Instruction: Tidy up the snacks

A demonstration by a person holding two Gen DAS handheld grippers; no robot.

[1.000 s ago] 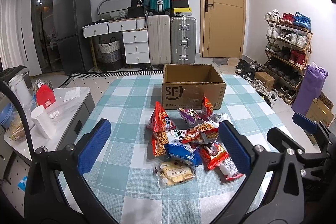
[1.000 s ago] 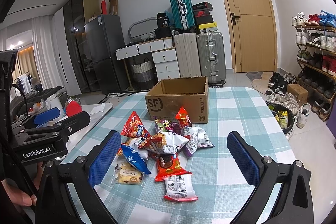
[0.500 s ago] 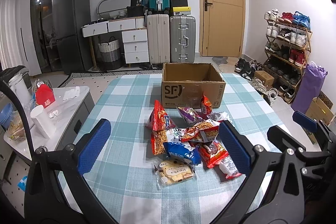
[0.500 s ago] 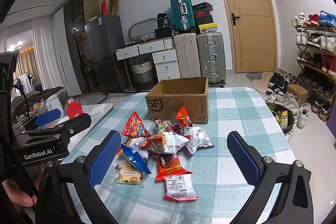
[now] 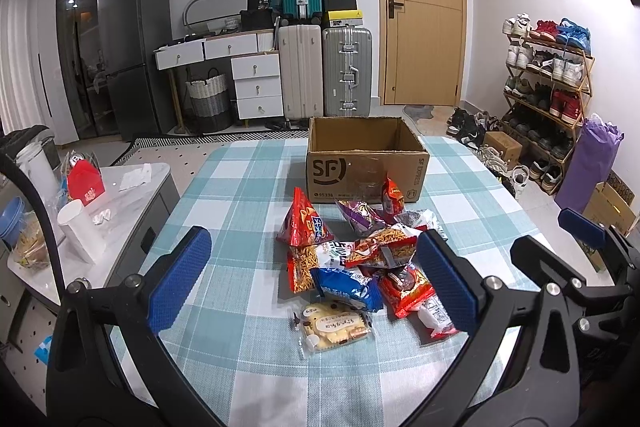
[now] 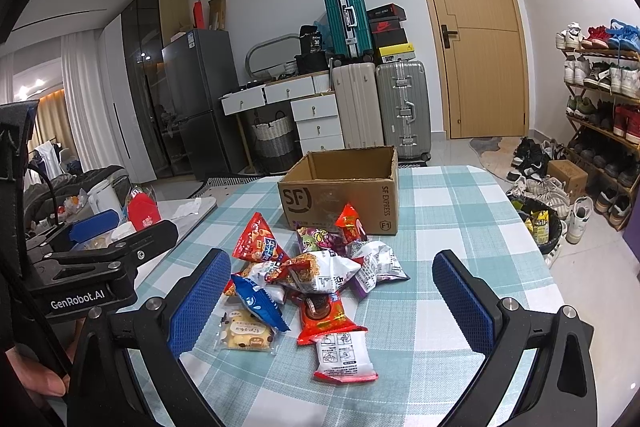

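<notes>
**Snack pile lies straight ahead of both open claws**

The left claw point(image 5: 316, 283) is held wide open and nothing is gripped in it. The right claw point(image 6: 332, 307) is held wide open too, and it is empty as well. Both are held above the counter point(image 5: 240, 187), which is covered with a blue and white checked cloth.

The snack pile point(image 5: 360, 259) is seen just ahead of both claws, between their blue pads. Behind the pile, farther from the claws, an open cardboard box point(image 5: 366, 163) is set on the counter. No snacks can be seen in the part of the box that shows.

The nearest pack to the left claw is the cookie pack point(image 5: 334, 327). It lies flat, just ahead of the claw and a little toward its right pad. Its long side runs across the claw, from pad to pad. The nearest pack to the right claw is the white and red pack point(image 6: 344, 355). It lies flat between that claw's pads, close to the middle, and its long side points away from the claw, toward the box.

The cookie pack is judged to be best reached by the left claw, and the white and red pack by the right claw. After a grab, a pack would likely be carried forward, over the pile, to the box.
</notes>
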